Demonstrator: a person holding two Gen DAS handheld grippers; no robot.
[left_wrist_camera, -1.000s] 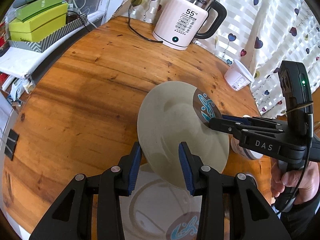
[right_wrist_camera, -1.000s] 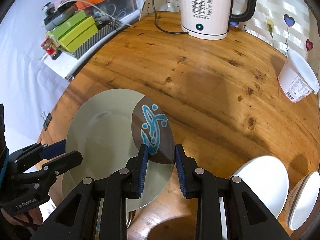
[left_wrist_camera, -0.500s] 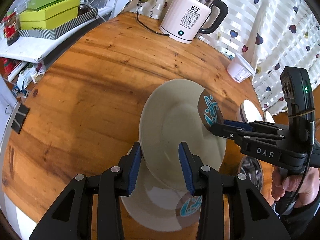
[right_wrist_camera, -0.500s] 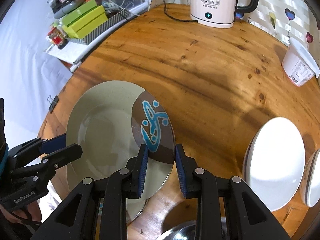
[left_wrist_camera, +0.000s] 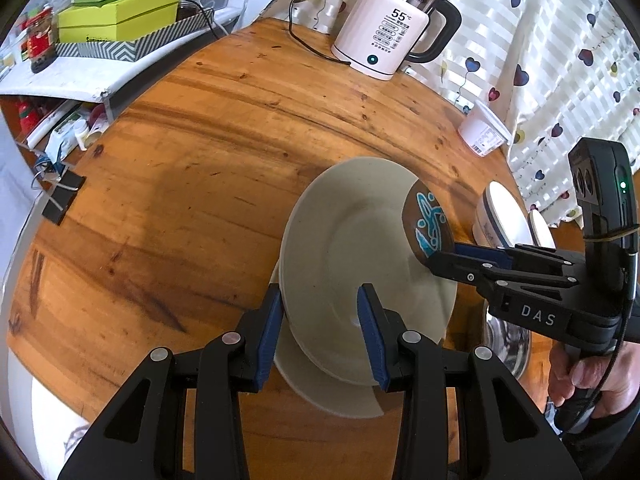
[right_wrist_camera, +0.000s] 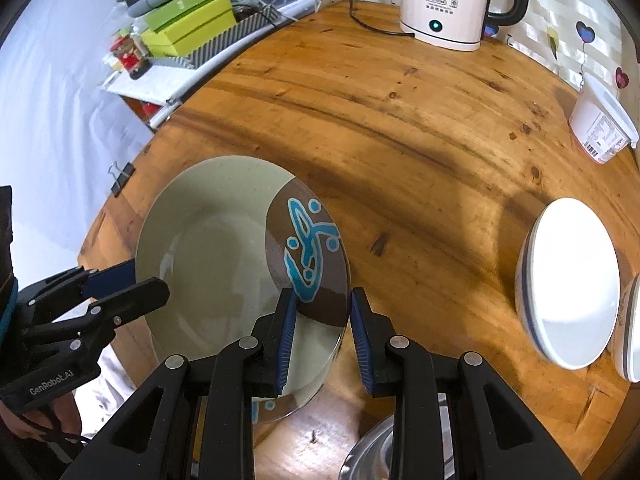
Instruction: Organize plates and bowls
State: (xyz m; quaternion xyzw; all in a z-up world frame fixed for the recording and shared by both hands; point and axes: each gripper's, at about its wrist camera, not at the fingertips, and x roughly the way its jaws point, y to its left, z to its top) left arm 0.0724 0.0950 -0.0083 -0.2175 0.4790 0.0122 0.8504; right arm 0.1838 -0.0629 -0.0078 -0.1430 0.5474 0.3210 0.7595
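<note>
Both grippers hold one pale green plate (left_wrist_camera: 352,248) (right_wrist_camera: 216,256), which has a brown patch with a blue fish drawing. It hangs tilted above the wooden table (left_wrist_camera: 192,152). My left gripper (left_wrist_camera: 320,304) is shut on the plate's plain rim, and it shows at the left of the right wrist view (right_wrist_camera: 136,280). My right gripper (right_wrist_camera: 322,312) is shut on the rim at the brown patch, and it comes in from the right in the left wrist view (left_wrist_camera: 440,254). A second, similar plate (left_wrist_camera: 320,392) (right_wrist_camera: 272,406) lies on the table right under the held one, mostly hidden.
Two white bowls (right_wrist_camera: 572,280) (right_wrist_camera: 632,328) stand at the right edge. A steel bowl (right_wrist_camera: 372,452) sits at the near right. A white kettle (left_wrist_camera: 392,36) with its cord and a yogurt tub (left_wrist_camera: 482,132) are at the back. A shelf with green boxes (left_wrist_camera: 120,20) stands to the left.
Both grippers have carried the plate back toward the near side of the table. It now covers more of the lower plate. The white bowls have come further into view.
</note>
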